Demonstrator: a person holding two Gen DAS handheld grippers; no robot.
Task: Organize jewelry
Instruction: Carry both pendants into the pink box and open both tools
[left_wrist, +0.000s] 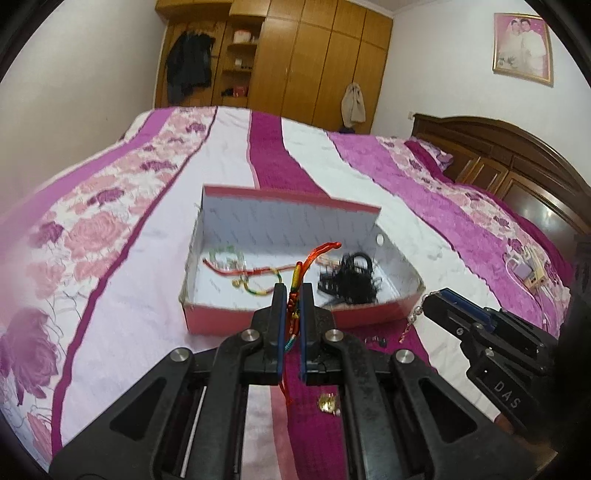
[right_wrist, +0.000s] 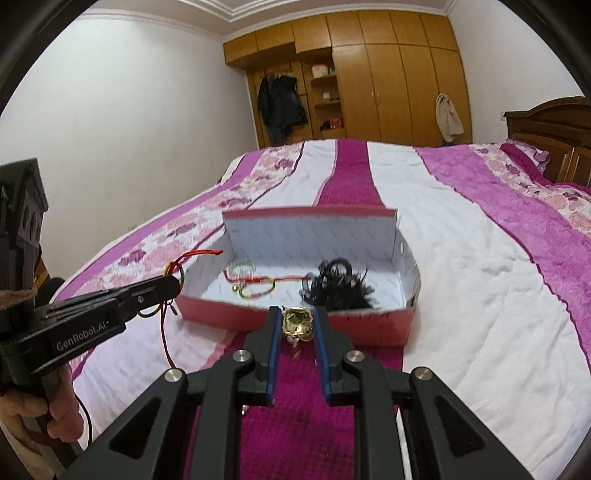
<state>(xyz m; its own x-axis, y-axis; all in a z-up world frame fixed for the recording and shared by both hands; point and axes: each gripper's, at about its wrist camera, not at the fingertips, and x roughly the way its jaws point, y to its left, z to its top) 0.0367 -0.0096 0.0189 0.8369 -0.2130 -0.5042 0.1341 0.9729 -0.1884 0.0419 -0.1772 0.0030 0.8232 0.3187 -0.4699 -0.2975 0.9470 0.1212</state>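
A pink box (left_wrist: 288, 319) with a white inside sits on the bed; it also shows in the right wrist view (right_wrist: 369, 325). In it lie a red and multicoloured cord bracelet (left_wrist: 255, 277) and a black tangle of hair ties (left_wrist: 351, 277). My left gripper (left_wrist: 294, 291) is shut on a red and multicoloured braided cord (left_wrist: 306, 264), held just before the box's near wall. My right gripper (right_wrist: 297, 317) is shut on a gold pendant (right_wrist: 297, 323) with a chain, just before the box's near wall. A small gold piece (left_wrist: 328, 402) lies on the bedspread below my left gripper.
The bed (left_wrist: 147, 258) has a pink, purple and white floral spread. A dark wooden headboard (left_wrist: 509, 166) is at the right. A wooden wardrobe (right_wrist: 388, 81) stands beyond the bed. Small items (left_wrist: 528, 269) lie on the spread at right.
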